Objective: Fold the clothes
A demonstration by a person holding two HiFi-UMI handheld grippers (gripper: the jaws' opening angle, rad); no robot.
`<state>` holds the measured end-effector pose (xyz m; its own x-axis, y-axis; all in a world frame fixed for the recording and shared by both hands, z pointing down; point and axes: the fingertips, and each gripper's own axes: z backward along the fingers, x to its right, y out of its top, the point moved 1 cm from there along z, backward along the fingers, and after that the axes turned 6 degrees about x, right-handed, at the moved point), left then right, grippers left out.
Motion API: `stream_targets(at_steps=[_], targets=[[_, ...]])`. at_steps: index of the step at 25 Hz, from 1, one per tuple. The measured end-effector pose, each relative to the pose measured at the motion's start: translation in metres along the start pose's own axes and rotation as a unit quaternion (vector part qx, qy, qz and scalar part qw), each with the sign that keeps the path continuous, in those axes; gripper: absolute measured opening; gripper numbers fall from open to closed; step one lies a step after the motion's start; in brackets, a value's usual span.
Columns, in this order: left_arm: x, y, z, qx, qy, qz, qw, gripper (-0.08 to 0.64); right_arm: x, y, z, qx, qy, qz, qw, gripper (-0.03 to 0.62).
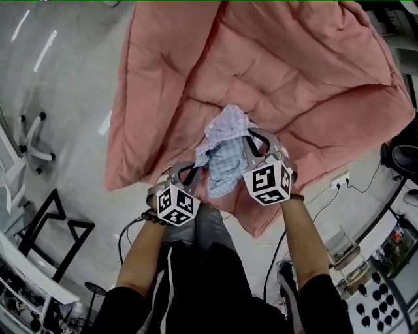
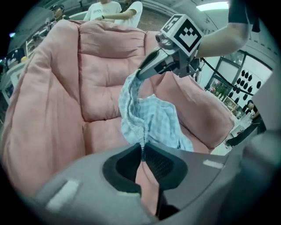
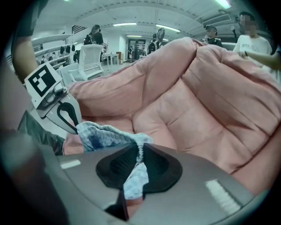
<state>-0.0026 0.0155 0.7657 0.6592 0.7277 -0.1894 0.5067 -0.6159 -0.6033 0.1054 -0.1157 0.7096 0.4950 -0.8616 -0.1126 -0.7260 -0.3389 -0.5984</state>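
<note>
Forearms: bare forearms (image 1: 140,254) reaching forward out of dark sleeves at the bottom of the head view, one behind each gripper, with a dark bead bracelet (image 1: 151,217) round the left wrist.
Left gripper: left gripper (image 2: 144,151) low and closest in, marker cube facing up; fingers clenched on the gathered elastic edge of a light blue checked cloth garment (image 1: 225,150), a thin ridge of that edge pinched between the dark pads.
Right gripper: right gripper (image 3: 139,151) just beyond and to the right of the left one, near it but not touching; fingers clamped on another stretch of the same gathered edge, with a flap of checked cloth hanging down through the gap behind the pads.
Garment: held at two points along its elastic edge, that edge running from one pair of fingers to the other, the rest bunched in loose folds between and beyond the two grippers; positioned over the near-middle part of the duvet, contact with it not clear.
Duvet: pink quilted duvet (image 1: 281,72) spread wide beneath and beyond the garment, stitched into large puffy panels, one corner pointing back toward the person.
Floor: grey floor (image 1: 72,85) showing round the duvet's edges; black metal frame (image 1: 55,228) at the left, white socket strip (image 1: 339,177) with dark cables at the right.
Room: white swivel chair (image 3: 92,59) and several standing people (image 2: 103,9) beyond the far side of the duvet, under ceiling strip lights.
</note>
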Motion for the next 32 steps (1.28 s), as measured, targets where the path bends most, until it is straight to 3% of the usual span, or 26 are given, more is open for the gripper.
stream_targets(at_steps=[5,13,23,28,32], targets=[[-0.003,0.037,0.063,0.012,0.026,-0.014,0.9995,0.038,0.005,0.035,0.051,0.017,-0.025,-0.001,1.0,0.046],[-0.046,0.135,0.173,0.046,0.094,-0.088,0.9906,0.038,0.022,0.081,0.148,0.052,-0.083,-0.015,0.995,0.046],[-0.03,0.232,0.258,0.078,0.117,-0.21,0.9676,0.038,0.022,0.116,0.257,0.099,-0.151,-0.019,0.983,0.048],[-0.024,0.282,0.292,0.11,0.124,-0.259,0.9514,0.038,0.025,0.139,0.309,0.127,-0.2,-0.027,0.971,0.048],[-0.01,0.3,0.313,0.124,0.113,-0.292,0.9417,0.038,0.016,0.147,0.34,0.132,-0.238,-0.036,0.961,0.048]])
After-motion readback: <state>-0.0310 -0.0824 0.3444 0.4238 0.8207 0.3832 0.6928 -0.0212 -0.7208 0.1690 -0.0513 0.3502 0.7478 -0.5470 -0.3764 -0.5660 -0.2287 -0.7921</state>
